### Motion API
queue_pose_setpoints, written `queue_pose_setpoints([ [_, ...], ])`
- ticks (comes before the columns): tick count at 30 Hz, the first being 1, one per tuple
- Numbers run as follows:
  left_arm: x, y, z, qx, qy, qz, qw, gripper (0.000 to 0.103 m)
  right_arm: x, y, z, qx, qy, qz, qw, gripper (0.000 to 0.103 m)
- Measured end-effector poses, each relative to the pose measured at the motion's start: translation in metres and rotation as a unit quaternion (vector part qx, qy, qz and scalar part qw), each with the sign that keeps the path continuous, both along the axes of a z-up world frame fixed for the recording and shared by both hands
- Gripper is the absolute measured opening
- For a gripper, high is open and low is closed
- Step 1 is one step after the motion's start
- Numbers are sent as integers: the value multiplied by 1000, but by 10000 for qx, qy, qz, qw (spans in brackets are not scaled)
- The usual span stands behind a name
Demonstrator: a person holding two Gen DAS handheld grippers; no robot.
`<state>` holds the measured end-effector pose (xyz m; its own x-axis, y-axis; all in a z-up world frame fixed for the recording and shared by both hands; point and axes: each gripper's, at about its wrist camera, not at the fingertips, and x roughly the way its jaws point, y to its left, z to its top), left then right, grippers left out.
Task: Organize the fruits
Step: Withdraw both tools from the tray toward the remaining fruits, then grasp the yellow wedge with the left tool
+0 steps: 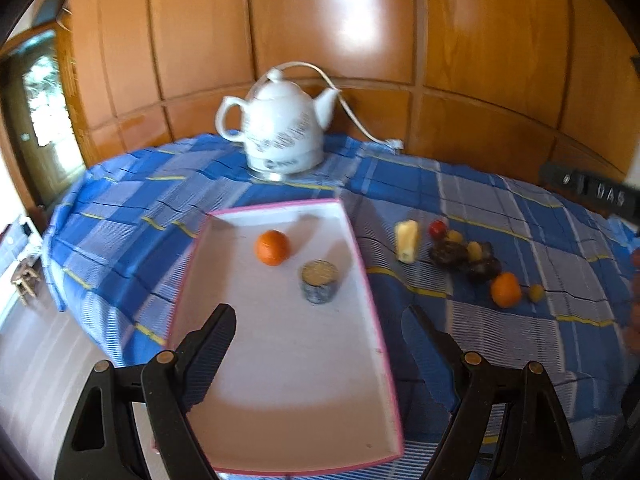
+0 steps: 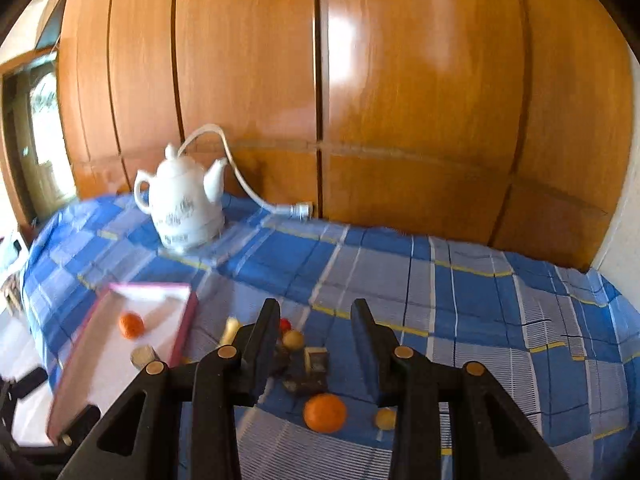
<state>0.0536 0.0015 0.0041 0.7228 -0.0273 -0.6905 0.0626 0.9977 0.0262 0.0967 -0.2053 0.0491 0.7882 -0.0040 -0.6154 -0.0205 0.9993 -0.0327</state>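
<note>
A white tray with a pink rim (image 1: 288,364) lies on the blue checked cloth; it holds an orange (image 1: 272,247) and a small grey cup (image 1: 319,287). My left gripper (image 1: 320,316) is open and empty above the tray's near part. To the tray's right lie loose fruits: an orange (image 1: 506,289), a yellow piece (image 1: 407,240), a red fruit (image 1: 437,229), dark fruits (image 1: 450,253) and small yellow ones (image 1: 536,292). My right gripper (image 2: 316,308) is open and empty, above that pile, with the loose orange (image 2: 325,413) below between its fingers. The tray (image 2: 184,320) is at its left.
A white electric kettle (image 1: 280,128) with a white cord (image 1: 360,120) stands at the back of the table against a wooden panelled wall (image 1: 360,40). A dark power strip (image 1: 588,192) lies at the far right. The table edge drops to the floor at the left.
</note>
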Motion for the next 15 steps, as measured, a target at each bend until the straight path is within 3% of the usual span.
queue_pose_setpoints([
  [4,15,-15,-6,-215,300,-295,9989,83,12,-38,-18,96,628,215,9978,37],
  [7,26,-27,-8,-252,419,-533,9974,76,15,-68,-31,102,945,252,9952,37],
  [12,46,-45,-14,-339,698,-939,9926,49,19,-114,-56,338,1341,89,9903,37],
  [15,57,-55,-18,-384,851,-1176,9887,40,22,-132,-68,719,1500,-175,9859,37],
])
